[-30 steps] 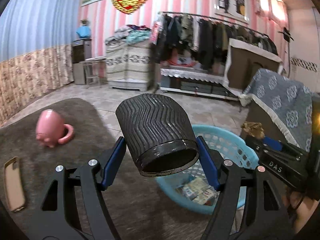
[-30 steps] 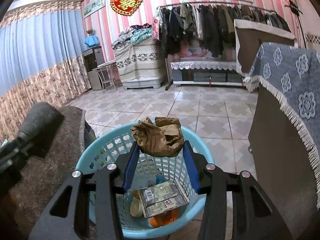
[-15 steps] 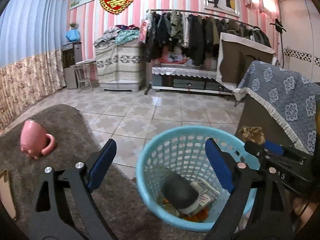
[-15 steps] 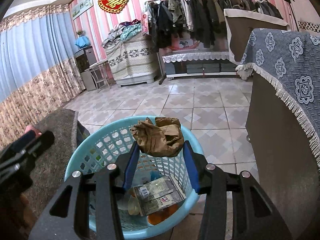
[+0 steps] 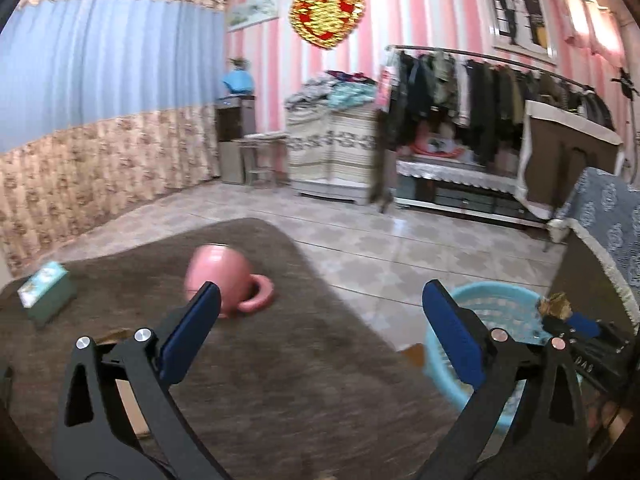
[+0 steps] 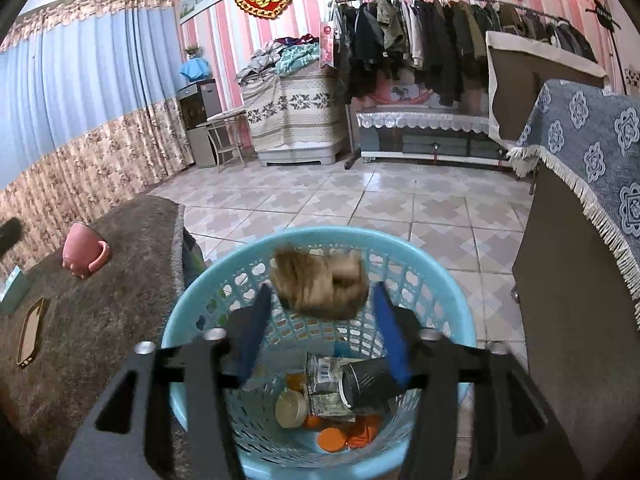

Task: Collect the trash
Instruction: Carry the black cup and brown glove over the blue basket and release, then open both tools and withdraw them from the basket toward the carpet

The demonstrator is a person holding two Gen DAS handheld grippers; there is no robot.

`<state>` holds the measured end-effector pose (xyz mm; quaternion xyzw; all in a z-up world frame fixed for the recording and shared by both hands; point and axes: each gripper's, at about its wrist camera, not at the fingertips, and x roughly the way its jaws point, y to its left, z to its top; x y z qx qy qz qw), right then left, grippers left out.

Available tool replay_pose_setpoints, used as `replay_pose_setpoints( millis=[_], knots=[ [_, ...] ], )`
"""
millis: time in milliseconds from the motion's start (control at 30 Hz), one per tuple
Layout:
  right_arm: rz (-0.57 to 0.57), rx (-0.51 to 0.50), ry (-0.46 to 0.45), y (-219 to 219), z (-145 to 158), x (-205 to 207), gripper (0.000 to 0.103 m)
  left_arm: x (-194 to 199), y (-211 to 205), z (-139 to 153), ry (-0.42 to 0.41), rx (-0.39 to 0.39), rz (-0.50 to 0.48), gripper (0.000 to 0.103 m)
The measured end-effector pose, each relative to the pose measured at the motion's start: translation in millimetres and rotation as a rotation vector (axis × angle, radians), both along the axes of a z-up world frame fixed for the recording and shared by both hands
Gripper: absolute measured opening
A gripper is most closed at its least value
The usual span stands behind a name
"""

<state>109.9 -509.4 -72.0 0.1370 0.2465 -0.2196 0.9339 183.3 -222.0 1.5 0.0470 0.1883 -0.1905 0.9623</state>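
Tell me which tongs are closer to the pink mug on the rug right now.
Left. The left tongs hang over the rug with the pink mug just ahead of one finger. The right tongs, opening around a brown paper wad, are over the blue basket.

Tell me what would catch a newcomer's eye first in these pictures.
First, the blurred brown paper wad between the opening jaws of the right hand-held gripper, over the light blue basket, which already holds a black cup and wrappers. Next, the pink mug tipped over on the brown rug, ahead of the empty left hand-held gripper. Then the red and gold heart on the striped wall.
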Motion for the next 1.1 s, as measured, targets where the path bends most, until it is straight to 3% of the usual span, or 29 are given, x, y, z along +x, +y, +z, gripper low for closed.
replay_pose_setpoints(
  millis=[133, 200, 300, 700, 833, 1100],
  knots=[
    [-0.009, -0.018, -0.019, 3, 6, -2, 0.078, -8, 39, 11, -0.015, 0.006, 0.07, 0.098],
    [-0.017, -0.022, -0.023, 4, 8, -4, 0.09, -13, 55, 16, -0.029, 0.011, 0.099, 0.098],
    [-0.025, -0.039, -0.035, 8, 13, -9, 0.097, -24, 81, 24, -0.046, 0.014, 0.15, 0.098],
    [0.164, -0.053, -0.085, 76, 42, -26, 0.099, -85, 163, 24, -0.031, -0.023, 0.279, 0.098],
    [0.238, -0.081, -0.055, 112, 48, -28, 0.099, -104, 176, 19, -0.029, -0.024, 0.291, 0.098],
    [0.327, -0.075, -0.103, 170, 55, -62, 0.099, -137, 187, -1, -0.001, -0.015, 0.313, 0.098]
  ],
)
